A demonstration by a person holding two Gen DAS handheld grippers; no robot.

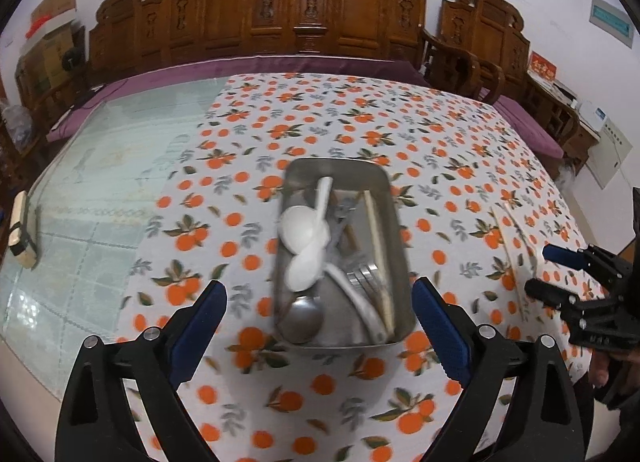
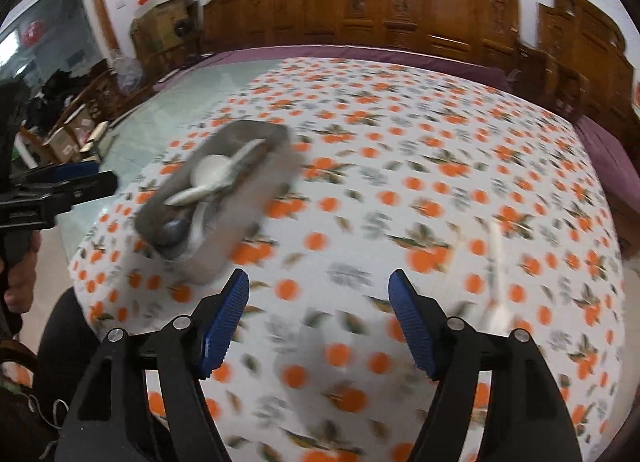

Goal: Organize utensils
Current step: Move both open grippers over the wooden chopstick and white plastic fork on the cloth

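Resting on a desk (image 1: 120, 198) draped with an orange-print cloth (image 1: 360, 122), a rectangular metal tray (image 1: 394, 222) holds a jumble of utensils: white plastic spoons (image 1: 304, 230), a metal spoon (image 1: 302, 318) at the near end, forks (image 1: 362, 276) and pale chopsticks (image 1: 376, 230) along its right wall. The left gripper (image 1: 320, 326) hovers above the tray's near end, jaws spread wide and empty. To its right, the right gripper (image 2: 318, 302) also has its jaws apart with nothing between them, over bare cloth. A loose pair of chopsticks (image 1: 516, 246) lies on the cloth right of the tray, blurred in the right wrist view.
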